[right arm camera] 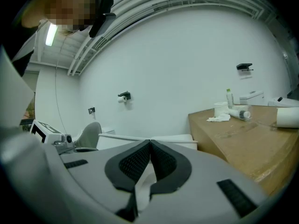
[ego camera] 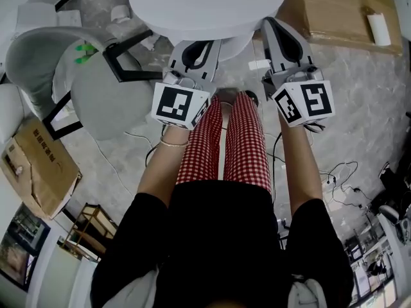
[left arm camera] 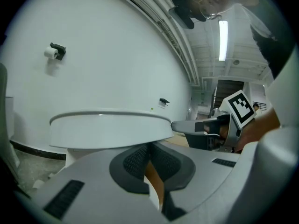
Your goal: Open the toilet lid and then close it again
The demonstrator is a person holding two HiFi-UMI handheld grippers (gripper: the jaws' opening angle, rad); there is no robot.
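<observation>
One white toilet lid (ego camera: 205, 2) lies flat and shut

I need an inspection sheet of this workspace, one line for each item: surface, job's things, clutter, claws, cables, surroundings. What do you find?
Surface: grey mottled floor; the person stands on it in front of the toilet.
Job's things: lid is white and down, closed.
Clutter: cardboard box on the floor at the left; white roll on the brown counter.
Claws: left claw shut, empty; right claw shut, empty. Both point at the lid's front edge; contact cannot be told.
Cables: loose cables on the floor at the person's right.
Surroundings: white wall with a paper holder.
</observation>
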